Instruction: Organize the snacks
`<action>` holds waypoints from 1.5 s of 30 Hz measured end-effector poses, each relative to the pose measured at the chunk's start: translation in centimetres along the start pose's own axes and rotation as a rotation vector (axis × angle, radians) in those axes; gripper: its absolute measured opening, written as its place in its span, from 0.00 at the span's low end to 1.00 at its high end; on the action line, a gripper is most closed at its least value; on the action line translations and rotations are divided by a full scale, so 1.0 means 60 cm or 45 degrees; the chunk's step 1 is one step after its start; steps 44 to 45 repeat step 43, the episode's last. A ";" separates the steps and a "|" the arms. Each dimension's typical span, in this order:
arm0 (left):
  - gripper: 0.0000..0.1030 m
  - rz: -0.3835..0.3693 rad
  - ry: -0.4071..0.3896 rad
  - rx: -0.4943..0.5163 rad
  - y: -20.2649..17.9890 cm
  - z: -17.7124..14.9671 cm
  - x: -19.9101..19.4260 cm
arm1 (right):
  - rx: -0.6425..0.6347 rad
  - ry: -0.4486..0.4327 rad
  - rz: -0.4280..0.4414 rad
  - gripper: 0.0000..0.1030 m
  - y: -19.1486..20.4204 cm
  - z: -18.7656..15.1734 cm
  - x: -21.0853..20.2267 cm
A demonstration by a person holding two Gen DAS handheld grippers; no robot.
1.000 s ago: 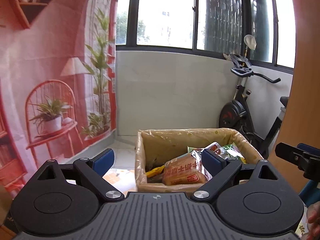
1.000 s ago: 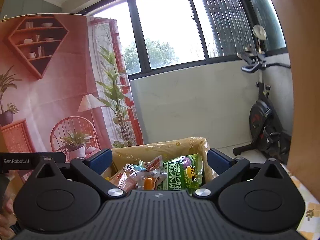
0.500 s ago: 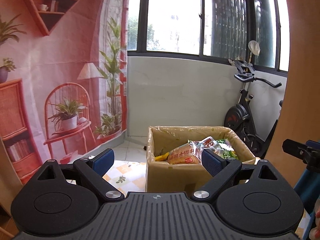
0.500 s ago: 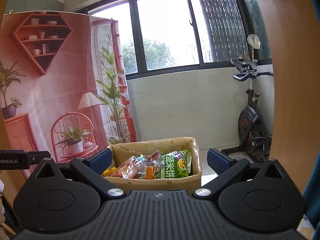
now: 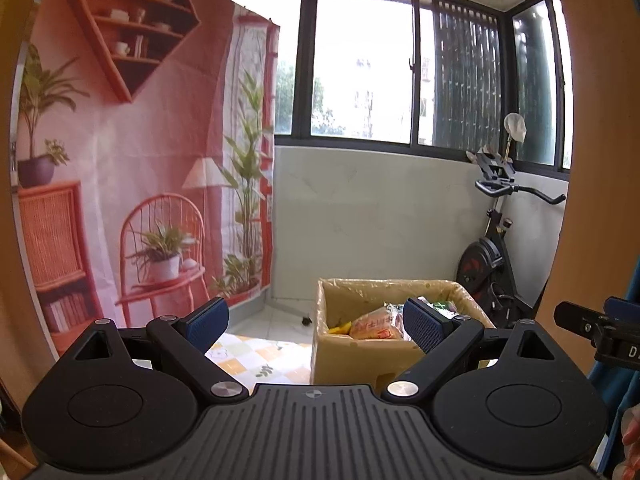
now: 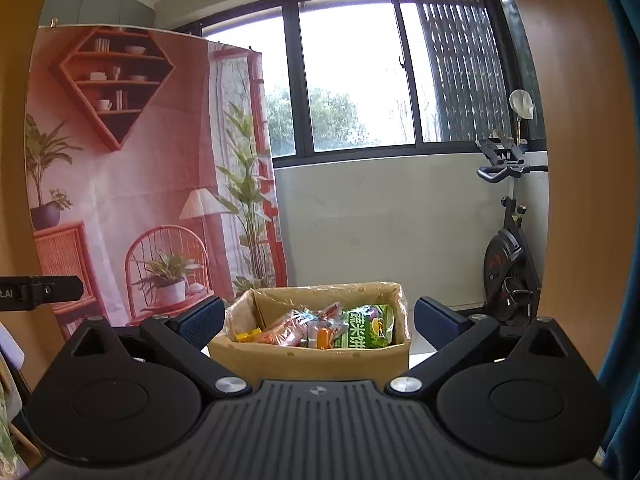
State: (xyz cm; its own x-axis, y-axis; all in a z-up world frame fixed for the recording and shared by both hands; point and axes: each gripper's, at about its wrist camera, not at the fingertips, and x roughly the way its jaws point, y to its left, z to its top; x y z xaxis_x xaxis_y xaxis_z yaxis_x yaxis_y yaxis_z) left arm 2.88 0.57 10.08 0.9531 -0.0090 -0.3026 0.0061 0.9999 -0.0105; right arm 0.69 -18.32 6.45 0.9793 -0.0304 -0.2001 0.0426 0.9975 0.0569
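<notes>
Both cameras have drawn back from the cardboard box (image 6: 308, 354) over the last second, so it sits smaller and farther ahead now, standing on a tablecloth (image 5: 256, 356) printed with yellow checks and leaves. Snack packets fill the box: a green packet (image 6: 366, 328) leans at the right end, an orange-wrapped one (image 5: 376, 326) lies toward the left, with smaller bright wrappers between them. Well short of the box, the left gripper (image 5: 316, 320) hangs with its jaws spread wide and nothing between them; the right gripper (image 6: 318, 316) is likewise spread and empty. Behind the box stand a pale wall under dark-framed windows, an exercise bike (image 6: 508, 248) at the right, and a pink printed backdrop (image 6: 140, 180) at the left.
</notes>
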 end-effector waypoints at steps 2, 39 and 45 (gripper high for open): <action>0.93 0.001 -0.014 0.012 -0.002 -0.001 -0.010 | 0.001 -0.010 -0.006 1.00 0.003 0.003 -0.006; 0.93 -0.011 0.007 -0.004 0.006 -0.001 -0.017 | 0.021 -0.032 -0.038 1.00 -0.008 0.021 -0.024; 0.93 -0.008 0.012 -0.006 0.009 0.000 -0.016 | 0.027 -0.029 -0.039 1.00 -0.010 0.020 -0.023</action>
